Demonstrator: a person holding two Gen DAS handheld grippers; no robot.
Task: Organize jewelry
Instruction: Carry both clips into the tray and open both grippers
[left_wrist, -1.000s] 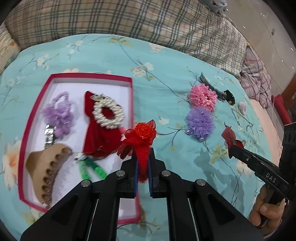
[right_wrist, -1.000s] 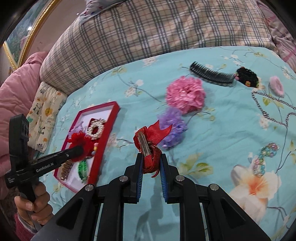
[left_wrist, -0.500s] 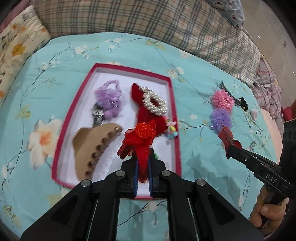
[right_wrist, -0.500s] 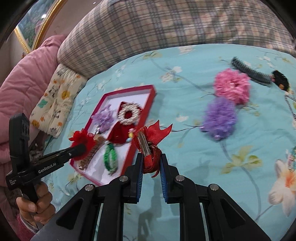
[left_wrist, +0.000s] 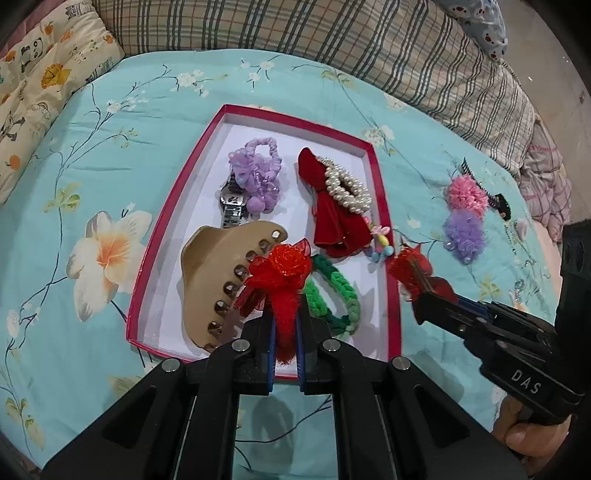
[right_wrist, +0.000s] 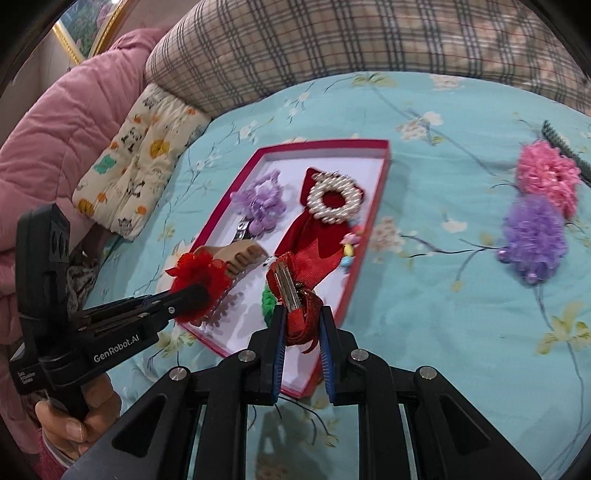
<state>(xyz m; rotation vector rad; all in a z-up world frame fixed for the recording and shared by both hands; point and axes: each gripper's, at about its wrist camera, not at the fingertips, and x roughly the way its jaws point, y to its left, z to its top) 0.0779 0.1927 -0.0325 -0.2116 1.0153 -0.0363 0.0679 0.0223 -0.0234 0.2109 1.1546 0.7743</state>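
Observation:
A red-rimmed white tray (left_wrist: 376, 173) (right_wrist: 369, 236) lies on the teal floral bedspread. In it are a purple scrunchie (left_wrist: 258, 177), a watch (left_wrist: 232, 203), a tan claw clip (left_wrist: 218, 273), a pearl ring on red velvet (left_wrist: 347, 188) and a green braided band (left_wrist: 332, 291). My left gripper (left_wrist: 286, 332) is shut on a red rose hair tie (left_wrist: 280, 269), held over the tray's near end. My right gripper (right_wrist: 303, 325) is shut on a red ribbon bow clip (right_wrist: 303, 280), hovering at the tray's right rim.
A pink pom scrunchie (right_wrist: 546, 177), a purple pom scrunchie (right_wrist: 535, 236) and a black comb (right_wrist: 557, 144) lie on the bedspread right of the tray. A plaid blanket (left_wrist: 332, 40) bounds the far side, a cartoon-print pillow (right_wrist: 140, 158) the left. A pink quilted sleeve (right_wrist: 48, 140) shows.
Both grippers have travelled left over the bed toward the tray. The rose hair tie now hangs over the tray's near end, and the bow clip has come up to its right rim.

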